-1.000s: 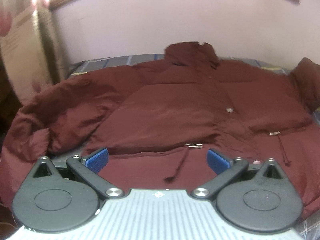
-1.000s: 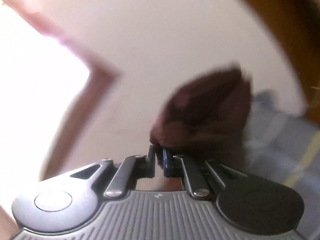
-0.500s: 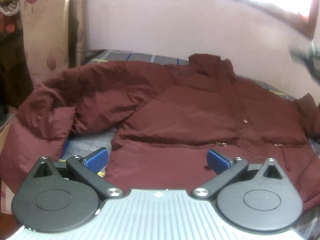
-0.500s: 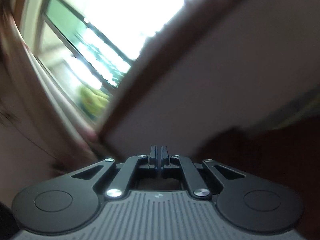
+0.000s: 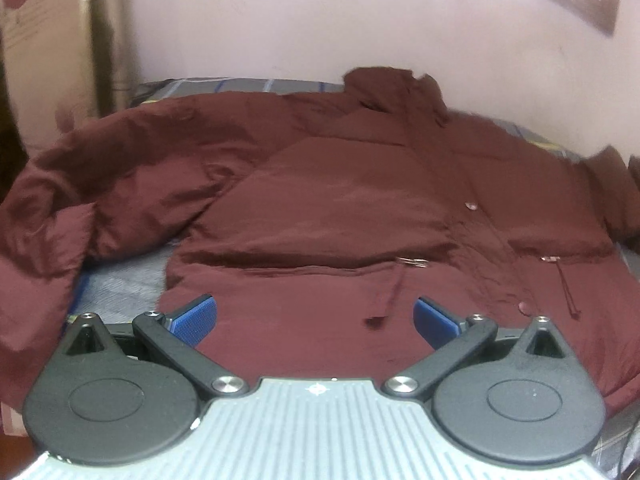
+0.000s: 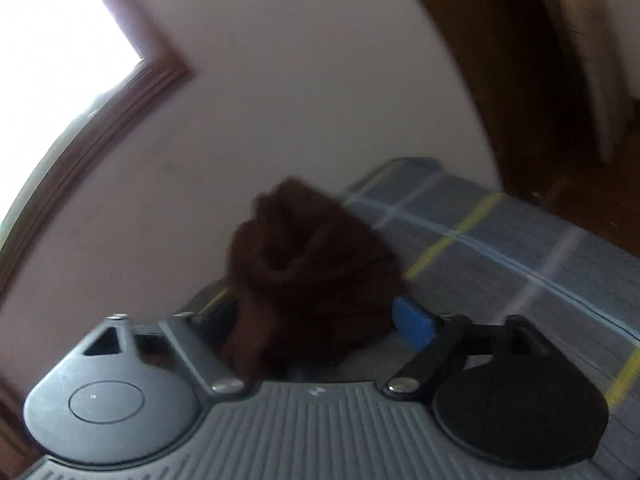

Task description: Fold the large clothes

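Observation:
A large maroon jacket (image 5: 340,208) lies spread front-up on the bed, collar toward the wall, its left sleeve (image 5: 100,184) bunched at the left. My left gripper (image 5: 316,318) is open and empty, just above the jacket's hem near a drawstring (image 5: 384,300). My right gripper (image 6: 316,320) is open, and the bunched cuff of the jacket's right sleeve (image 6: 312,256) lies between its fingers, with the blue pad (image 6: 412,322) apart from the cloth. The view is blurred.
The bed has a grey plaid sheet (image 6: 500,240) with yellow and blue lines. A pale wall (image 5: 320,20) runs behind the bed, with a wooden window frame (image 6: 100,120) and a curtain (image 5: 48,40) at the left. A brown wooden panel (image 6: 520,60) stands at the right.
My right gripper was shut half a second ago and pointed at the window; now it is open around the sleeve cuff over the bed. My left gripper stayed open and shifted slightly toward the hem.

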Demonstrator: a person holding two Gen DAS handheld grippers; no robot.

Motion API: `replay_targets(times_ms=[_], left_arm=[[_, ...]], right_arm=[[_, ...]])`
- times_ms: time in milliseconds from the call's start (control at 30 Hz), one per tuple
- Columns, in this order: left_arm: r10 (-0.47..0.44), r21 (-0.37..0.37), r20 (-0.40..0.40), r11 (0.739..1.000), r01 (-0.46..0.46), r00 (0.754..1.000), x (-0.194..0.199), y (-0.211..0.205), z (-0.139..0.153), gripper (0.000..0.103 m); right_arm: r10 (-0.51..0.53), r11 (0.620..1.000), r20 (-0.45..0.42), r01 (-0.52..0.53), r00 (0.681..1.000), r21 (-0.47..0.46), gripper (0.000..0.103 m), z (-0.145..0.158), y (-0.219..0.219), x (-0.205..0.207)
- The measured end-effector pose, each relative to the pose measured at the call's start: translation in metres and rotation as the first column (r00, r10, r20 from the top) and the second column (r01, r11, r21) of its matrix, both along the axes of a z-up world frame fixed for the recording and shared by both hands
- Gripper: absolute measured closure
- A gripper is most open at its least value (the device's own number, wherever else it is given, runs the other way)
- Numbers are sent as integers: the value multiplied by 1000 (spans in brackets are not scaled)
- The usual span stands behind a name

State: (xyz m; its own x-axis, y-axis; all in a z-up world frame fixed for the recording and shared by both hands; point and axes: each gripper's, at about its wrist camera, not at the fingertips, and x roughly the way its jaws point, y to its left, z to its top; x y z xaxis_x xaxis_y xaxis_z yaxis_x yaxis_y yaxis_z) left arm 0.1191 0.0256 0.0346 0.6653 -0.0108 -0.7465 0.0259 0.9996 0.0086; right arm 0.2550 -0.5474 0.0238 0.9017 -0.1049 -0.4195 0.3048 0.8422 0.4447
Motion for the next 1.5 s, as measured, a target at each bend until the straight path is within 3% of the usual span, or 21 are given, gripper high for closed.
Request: replay_targets(times_ms=[100, 233, 300, 333, 367, 433, 533, 633, 733, 867, 967, 1100, 1233, 1333, 1400, 1500], left_arm=[[-24, 14, -10, 1000, 24, 1000, 3, -14, 0, 0], [-36, 52, 0, 998, 36, 999, 1, -23, 0, 0], [-38, 59, -11, 997, 39, 999, 3, -24, -2, 0], [-36, 57, -19, 998, 37, 999, 4, -23, -3, 0], [-32, 51, -28, 998, 34, 999, 5, -21, -4, 0], [-29, 34, -38, 999, 30, 999, 6, -16, -3, 0], [-23, 11, -20, 1000, 23, 1000, 1, -4, 1, 0], [-21, 15, 7, 1000, 21, 1000, -6, 6, 8, 0], [3, 9, 41, 1000, -3, 999, -16, 22, 15, 0], [47, -55, 52, 997, -44, 998, -30, 54, 22, 0], [83, -65, 60, 995, -80, 995, -41, 78, 22, 0], [120, -82, 49, 990, -115, 992, -49, 108, 16, 0], [135, -85, 33, 988, -132, 990, -53, 130, 5, 0], [139, -80, 31, 988, -136, 990, -54, 140, -3, 0], [146, -86, 37, 986, -142, 989, -55, 149, -7, 0], [162, -114, 52, 981, -155, 985, -58, 161, -13, 0]], right_arm=[[-24, 987, -41, 18, 999, -158, 3, 0, 22, 40], [-78, 965, -29, 68, 997, -255, 3, -14, 9, 89], [-67, 972, -138, 34, 988, -233, 29, -24, -7, 111], [-72, 978, -191, 31, 979, -206, 70, -30, -17, 118], [-99, 982, -209, 62, 973, -179, 79, -33, -27, 121], [-146, 984, -172, 126, 974, -125, 87, -23, -41, 114], [-115, 993, -48, 112, 992, -47, 88, 24, -30, 98], [45, 999, 129, -45, 991, -5, 88, 92, 22, 79], [214, 977, 241, -211, 947, -37, 88, 144, 95, 77], [415, 908, 270, -412, 869, -67, 88, 165, 201, 85], [513, 858, 209, -503, 833, -101, 88, 146, 277, 96], [579, 814, 74, -570, 812, -116, 88, 89, 364, 106], [588, 798, -44, -588, 808, -132, 88, 29, 416, 121], [590, 768, -154, -610, 792, -196, 88, -5, 451, 123], [591, 735, -236, -635, 772, -236, 88, -26, 466, 128], [560, 667, -345, -657, 753, -352, 77, -45, 487, 131]])
